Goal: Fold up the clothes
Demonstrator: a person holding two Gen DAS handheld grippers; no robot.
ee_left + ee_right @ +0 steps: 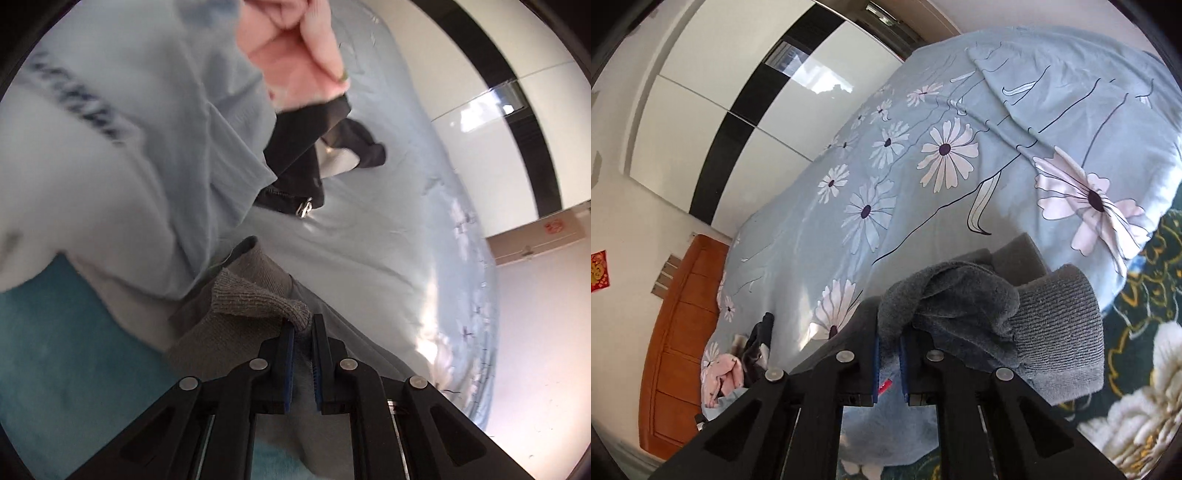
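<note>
Grey ribbed sweatshirt hem (255, 295) pinched between left gripper (303, 325) fingers, fleecy cuff (1060, 325) clamped in right gripper (888, 332).

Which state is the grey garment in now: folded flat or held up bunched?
Held up bunched: the grey garment hangs crumpled from the right gripper, its ribbed cuff drooping above the floral quilt.

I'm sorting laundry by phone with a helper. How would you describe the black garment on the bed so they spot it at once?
Start from the blue bedspread that covers the bed. In the left wrist view the black garment lies crumpled on it, just below a pink garment and beside a pale blue one. It is the only dark piece there, with a metal zip pull.
</note>
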